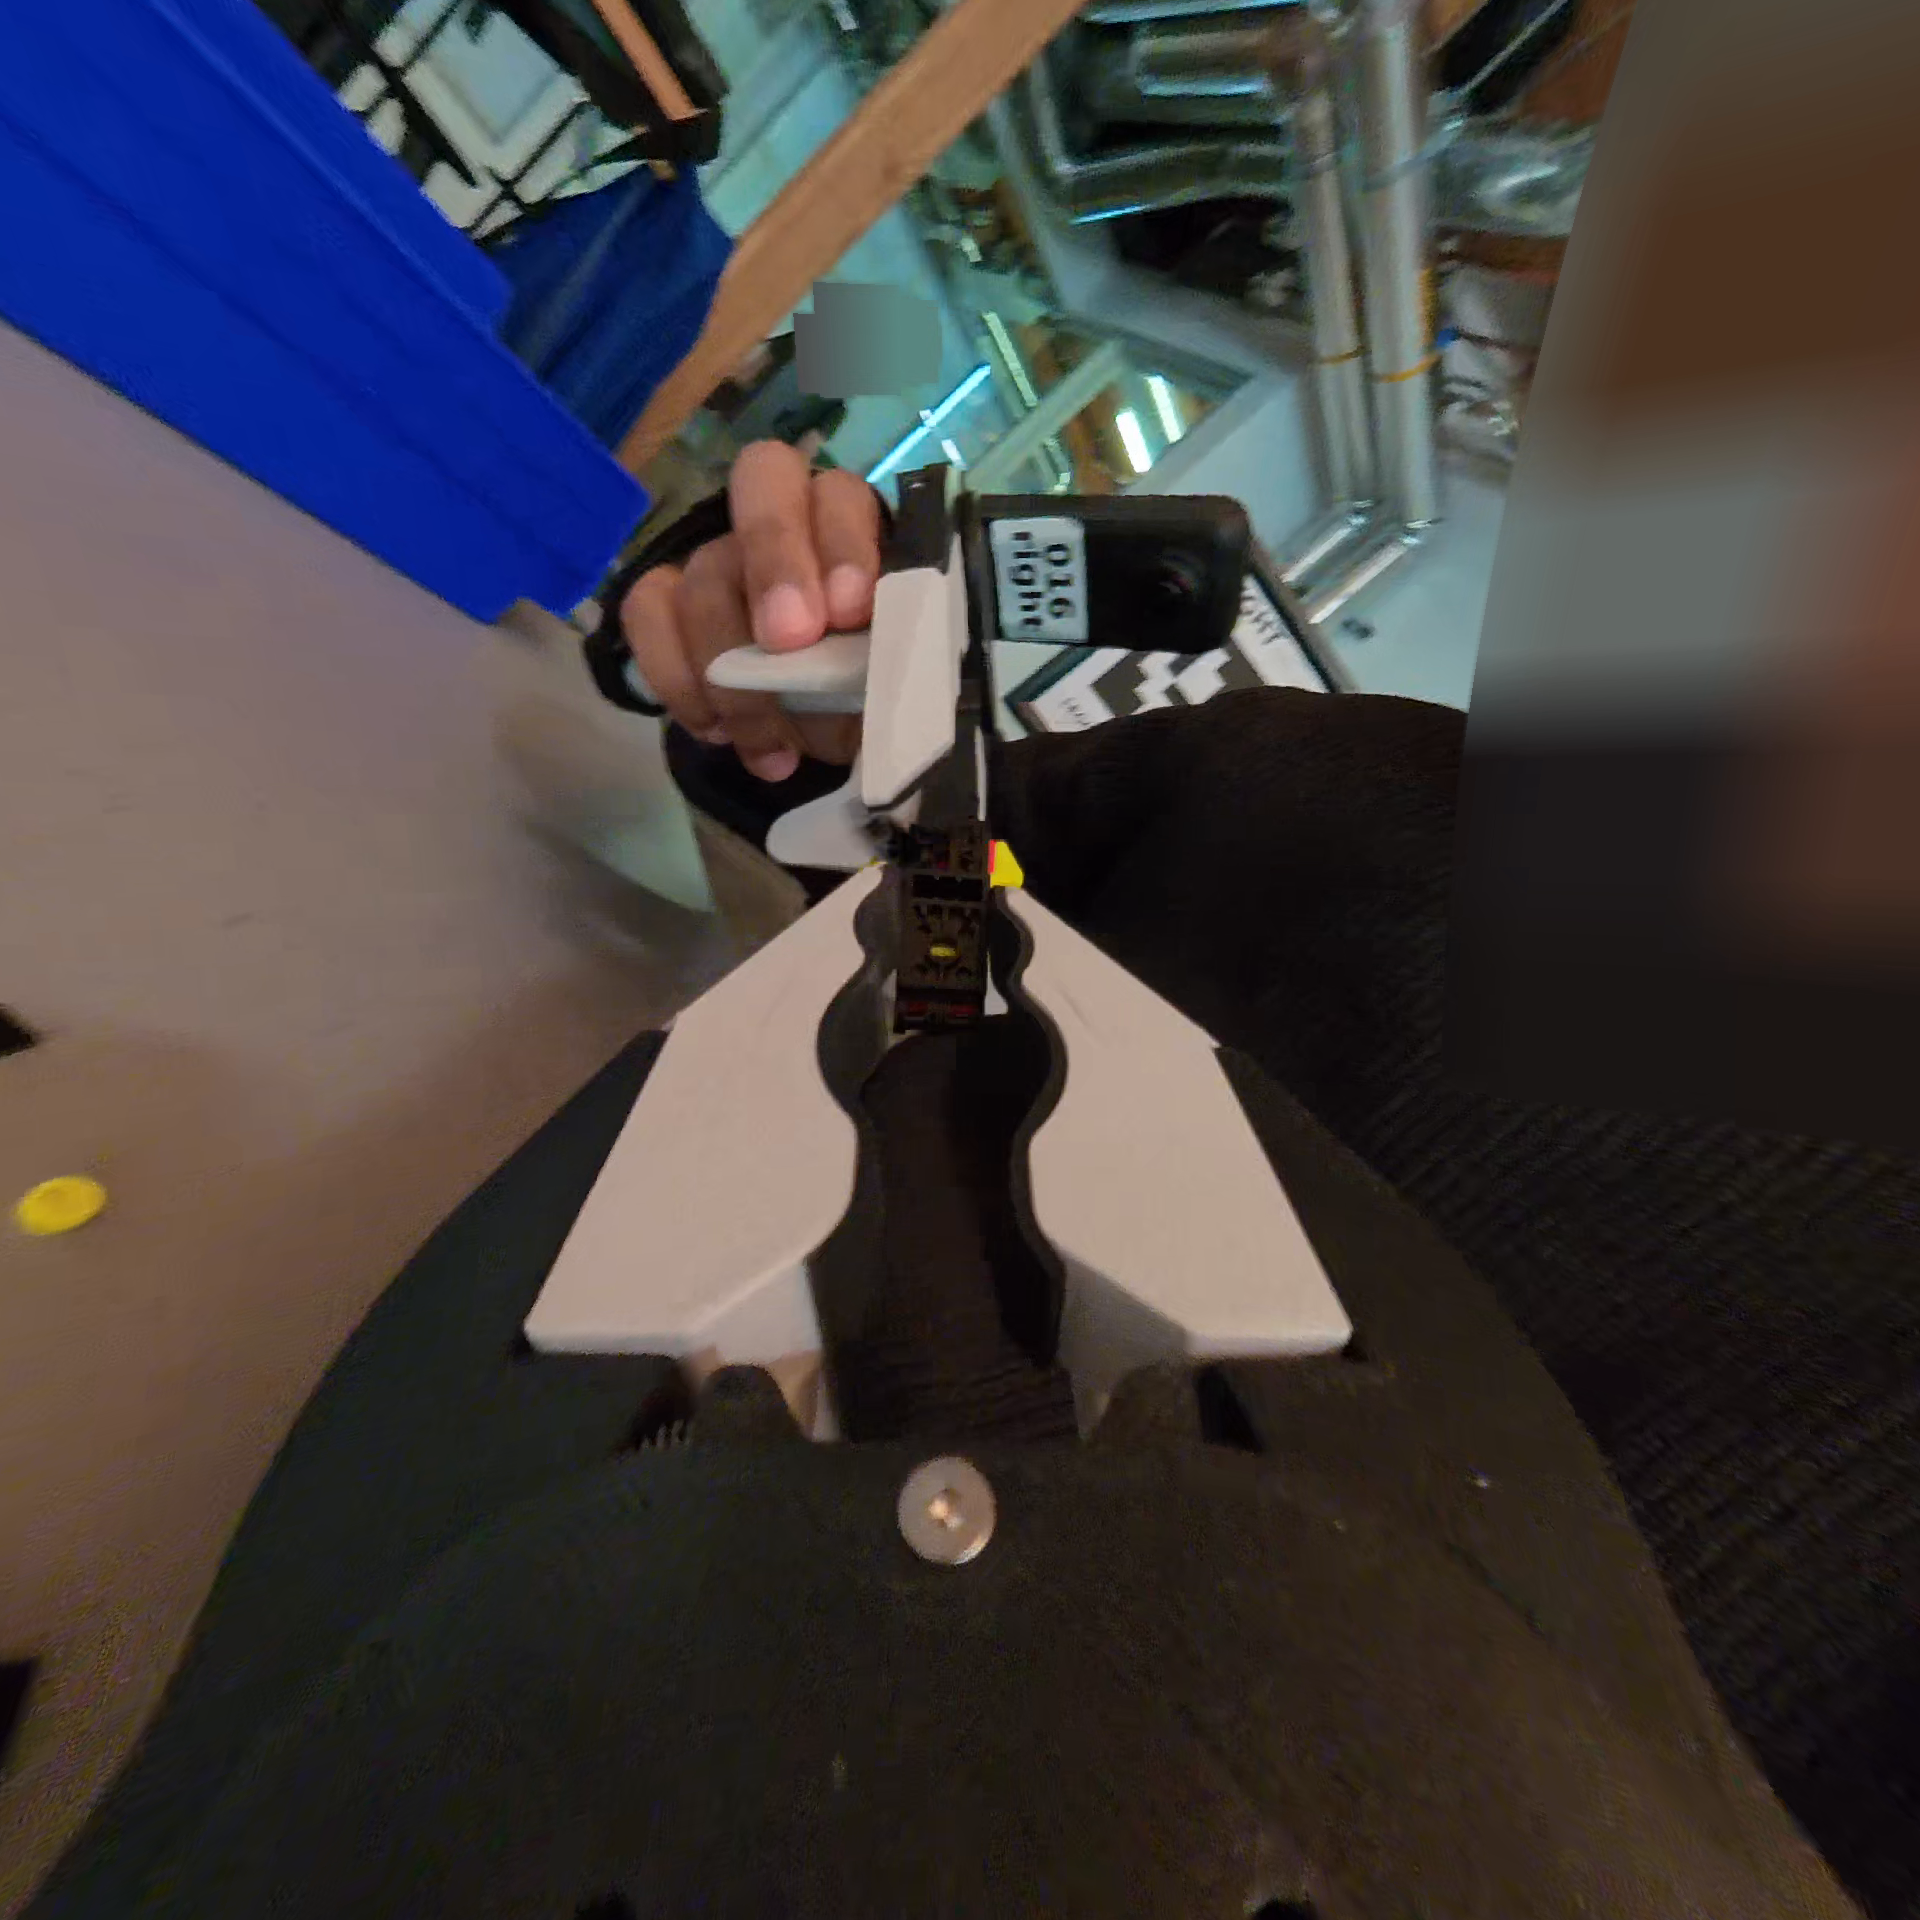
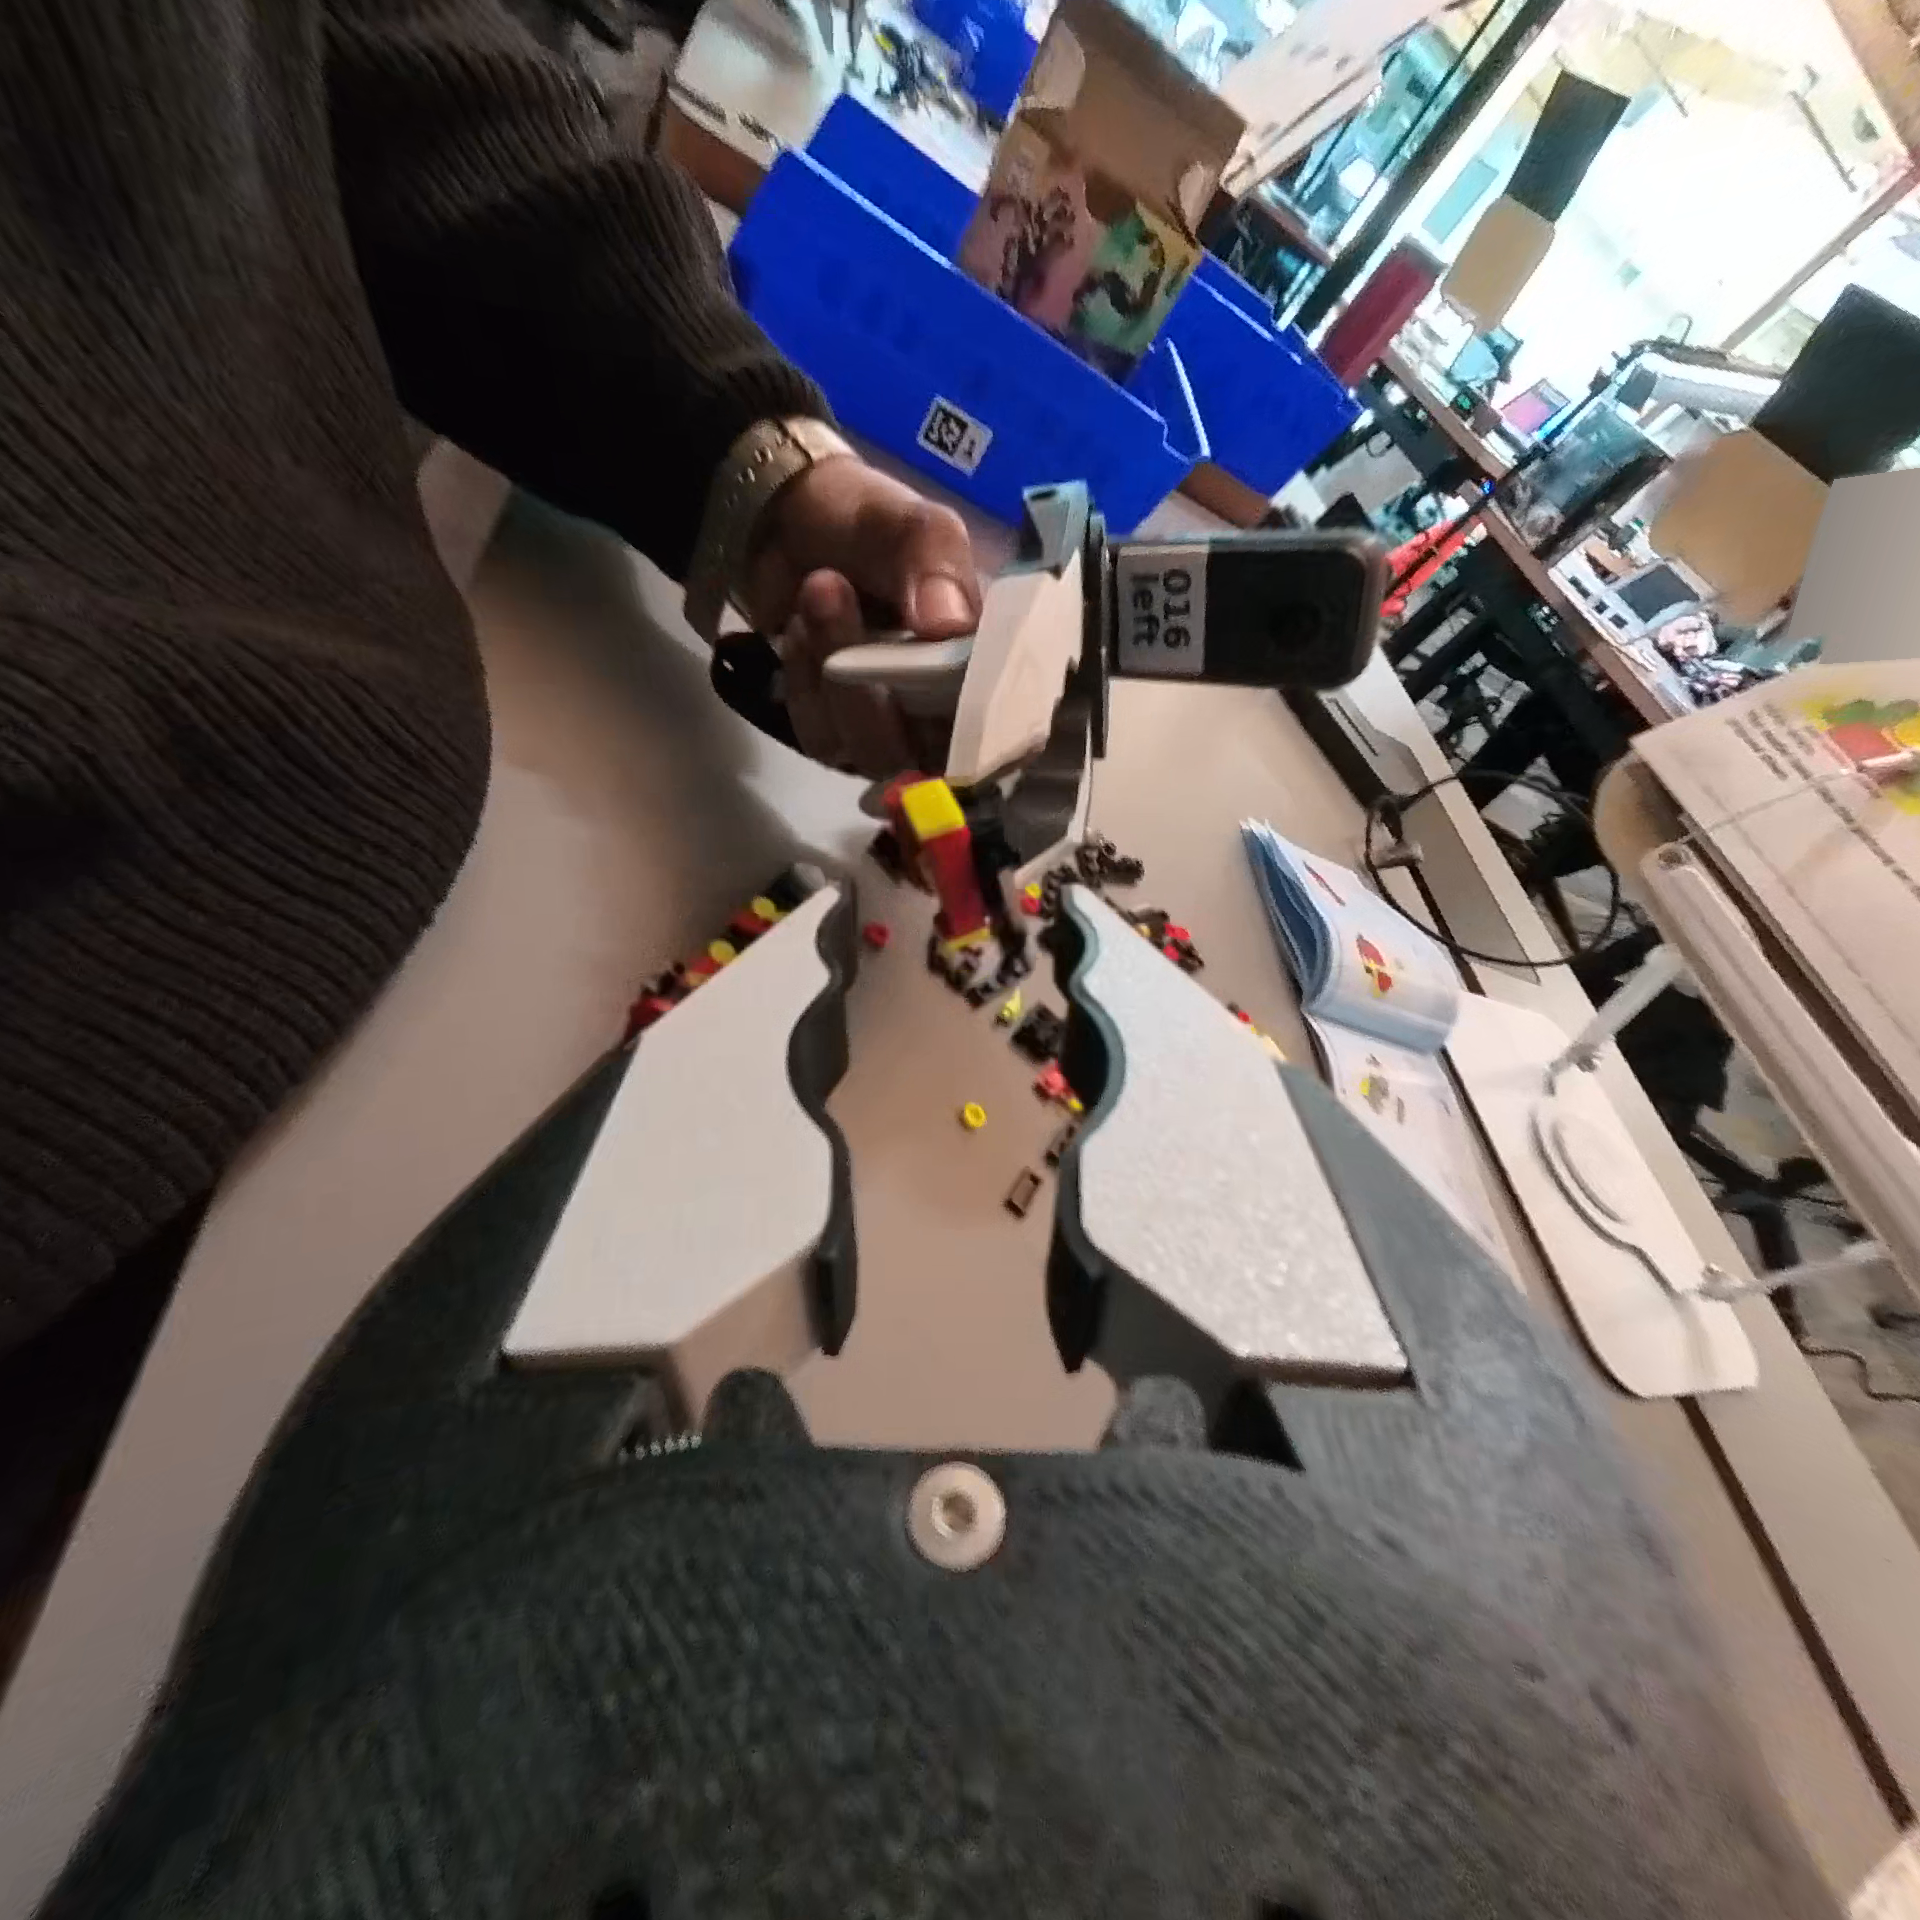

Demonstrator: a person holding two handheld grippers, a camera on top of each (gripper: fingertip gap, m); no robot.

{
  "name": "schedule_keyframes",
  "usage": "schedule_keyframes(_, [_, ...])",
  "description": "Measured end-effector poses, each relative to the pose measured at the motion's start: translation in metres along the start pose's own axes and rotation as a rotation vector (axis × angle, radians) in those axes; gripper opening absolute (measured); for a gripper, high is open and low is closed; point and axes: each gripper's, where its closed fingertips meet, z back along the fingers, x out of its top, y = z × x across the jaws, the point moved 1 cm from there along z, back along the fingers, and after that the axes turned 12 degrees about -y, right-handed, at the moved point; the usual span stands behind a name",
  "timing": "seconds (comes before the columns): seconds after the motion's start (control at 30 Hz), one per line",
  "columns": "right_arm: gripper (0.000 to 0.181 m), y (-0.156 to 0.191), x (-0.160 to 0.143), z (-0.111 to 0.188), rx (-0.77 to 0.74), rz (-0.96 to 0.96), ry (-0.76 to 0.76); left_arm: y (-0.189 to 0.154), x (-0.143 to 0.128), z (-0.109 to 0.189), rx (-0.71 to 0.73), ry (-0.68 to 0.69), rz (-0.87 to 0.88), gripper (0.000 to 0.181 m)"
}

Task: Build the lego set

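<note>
Two grippers: left gripper (image 1: 940, 935) was clamped on the lego build (image 1: 940, 951), held above the bench (image 2: 1195, 748); right gripper (image 2: 951, 935) gaped empty (loose bricks (image 2: 977, 961) below). Best to steady the build, then press squarely.

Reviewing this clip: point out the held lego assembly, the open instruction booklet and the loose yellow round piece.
Black, red and yellow lego assembly (image 1: 941, 951): left wrist view, dark underside.
Open blue-edged instruction booklet (image 2: 1371, 961): right wrist view, page.
Loose yellow round piece (image 2: 972, 1115): right wrist view, top.

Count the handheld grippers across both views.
2. The left gripper is shut on the small lego build; the right gripper is open, facing it above loose pieces. None seems hidden.
</note>
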Motion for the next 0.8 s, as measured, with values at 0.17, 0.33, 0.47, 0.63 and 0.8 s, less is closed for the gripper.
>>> schedule_keyframes(0.17, [0.029, -0.002, 0.02, 0.003, 0.01, -0.083, -0.103, -0.012, -0.003, -0.003, -0.071, 0.015, 0.005, 0.013])
schedule_keyframes(0.33, [0.031, -0.007, 0.0, 0.01, 0.013, -0.098, -0.025, 0.003, -0.004, 0.002, 0.043, 0.045, -0.064, 0.013])
schedule_keyframes(0.47, [0.03, -0.008, -0.041, 0.019, 0.02, -0.161, 0.14, 0.042, -0.002, 0.024, 0.339, 0.143, -0.271, 0.013])
schedule_keyframes(0.63, [0.016, 0.027, -0.069, 0.022, 0.196, -0.246, 0.293, 0.074, -0.025, 0.034, 0.538, 0.344, -0.407, 0.013])
schedule_keyframes(0.8, [0.021, 0.066, -0.074, 0.007, 0.352, -0.313, 0.357, 0.085, -0.043, 0.033, 0.591, 0.466, -0.47, 0.014])
